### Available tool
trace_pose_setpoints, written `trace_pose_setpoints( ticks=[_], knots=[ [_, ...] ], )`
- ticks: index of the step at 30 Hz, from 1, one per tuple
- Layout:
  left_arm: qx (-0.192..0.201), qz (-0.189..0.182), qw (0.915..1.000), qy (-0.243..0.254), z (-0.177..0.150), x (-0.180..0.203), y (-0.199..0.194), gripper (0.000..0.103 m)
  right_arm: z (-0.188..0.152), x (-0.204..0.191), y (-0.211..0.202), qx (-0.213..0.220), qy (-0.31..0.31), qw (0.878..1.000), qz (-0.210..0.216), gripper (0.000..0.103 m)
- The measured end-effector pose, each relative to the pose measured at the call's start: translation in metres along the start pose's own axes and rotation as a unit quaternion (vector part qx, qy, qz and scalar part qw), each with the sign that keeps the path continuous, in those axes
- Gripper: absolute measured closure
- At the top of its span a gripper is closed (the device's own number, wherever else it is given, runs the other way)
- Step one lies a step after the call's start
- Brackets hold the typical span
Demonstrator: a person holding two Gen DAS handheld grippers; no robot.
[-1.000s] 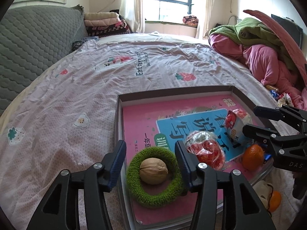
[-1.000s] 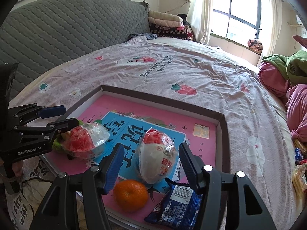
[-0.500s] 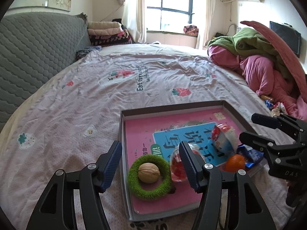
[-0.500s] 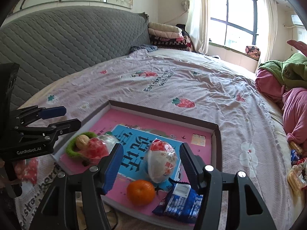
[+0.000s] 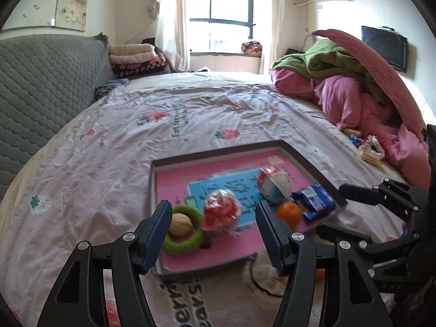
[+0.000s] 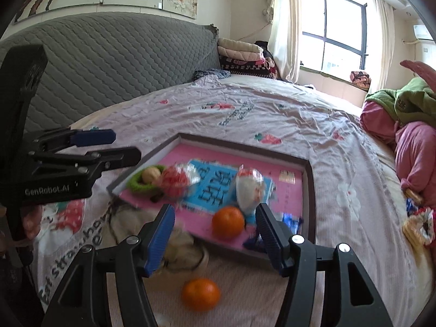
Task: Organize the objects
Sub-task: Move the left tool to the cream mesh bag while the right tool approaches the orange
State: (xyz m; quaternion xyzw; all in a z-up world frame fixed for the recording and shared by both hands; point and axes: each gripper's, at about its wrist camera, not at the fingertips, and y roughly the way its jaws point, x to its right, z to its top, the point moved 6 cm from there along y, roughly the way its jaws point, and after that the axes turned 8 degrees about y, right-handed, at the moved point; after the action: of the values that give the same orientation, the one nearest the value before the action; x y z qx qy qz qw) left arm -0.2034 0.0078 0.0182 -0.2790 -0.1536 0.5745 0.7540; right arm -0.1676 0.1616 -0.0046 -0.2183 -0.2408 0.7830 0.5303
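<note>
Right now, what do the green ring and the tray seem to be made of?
Green ring: likely yarn or plush; fuzzy, matte, soft-edged surface, circling a walnut. Tray: probably cardboard, like a box lid; thin, straight, dull dark walls with sharp corners. Motion blur leaves both uncertain.

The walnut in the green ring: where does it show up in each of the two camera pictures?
Left wrist view: the walnut sits low and left of centre, just right of the left tool's near finger, in the tray's near left corner.
Right wrist view: the walnut is left of centre, at the tray's left corner.
Shared landmark: the red wrapped ball right beside it.
</note>
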Motion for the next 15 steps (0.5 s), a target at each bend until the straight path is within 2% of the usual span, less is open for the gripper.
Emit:
trace_pose_setpoints(
  ticks=[15],
  knots=[
    [-0.057,-0.032,0.9978,0.012,-0.05,0.032,0.014,0.038,-0.057,-0.002,-0.004,-0.06,0.01,0.998,0.0,0.042]
  ],
)
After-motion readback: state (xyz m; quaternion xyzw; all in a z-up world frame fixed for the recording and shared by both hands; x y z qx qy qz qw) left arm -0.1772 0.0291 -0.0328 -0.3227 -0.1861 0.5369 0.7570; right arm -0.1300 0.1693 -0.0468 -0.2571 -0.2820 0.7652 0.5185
